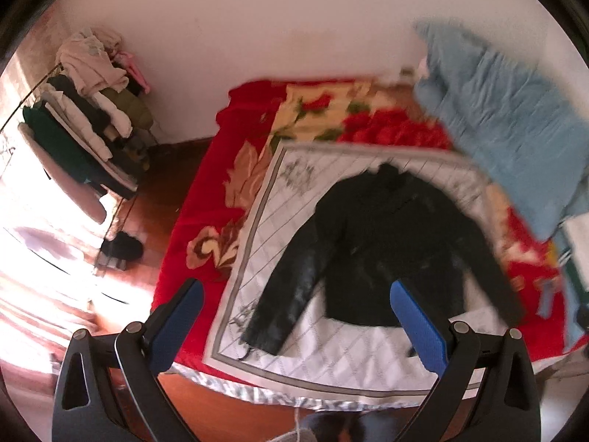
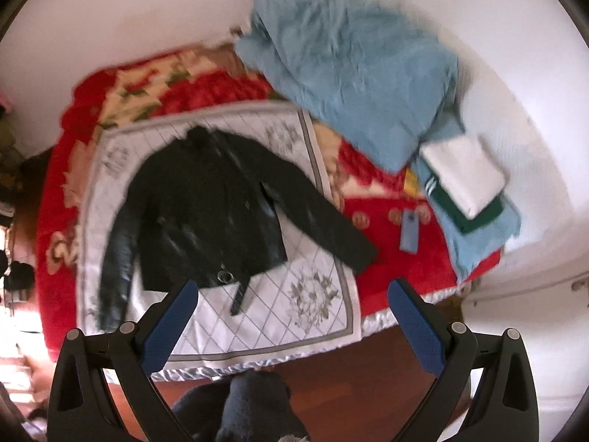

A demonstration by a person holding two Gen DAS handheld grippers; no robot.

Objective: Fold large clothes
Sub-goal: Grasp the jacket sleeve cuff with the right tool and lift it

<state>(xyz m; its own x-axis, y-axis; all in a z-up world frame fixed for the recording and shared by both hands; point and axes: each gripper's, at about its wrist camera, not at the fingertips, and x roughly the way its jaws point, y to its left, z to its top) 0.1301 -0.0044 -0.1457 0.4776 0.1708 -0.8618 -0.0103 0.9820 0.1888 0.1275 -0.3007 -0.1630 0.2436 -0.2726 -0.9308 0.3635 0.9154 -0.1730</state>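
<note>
A black long-sleeved jacket [image 1: 383, 250] lies spread flat, sleeves out, on a white quilted mat [image 1: 331, 361] on the bed. It also shows in the right wrist view [image 2: 213, 213], on the mat [image 2: 294, 316], with a belt and ring at its hem. My left gripper [image 1: 296, 291] is open and empty, held well above the bed's near edge. My right gripper [image 2: 291, 291] is open and empty, also high above the near edge. Neither touches the jacket.
A red floral blanket [image 1: 206, 191] covers the bed. A light blue quilt [image 2: 349, 70] is piled at the far right, with folded white and green clothes [image 2: 464, 180] and a phone [image 2: 408, 228] beside it. A loaded clothes rack [image 1: 88, 118] stands left on the wooden floor.
</note>
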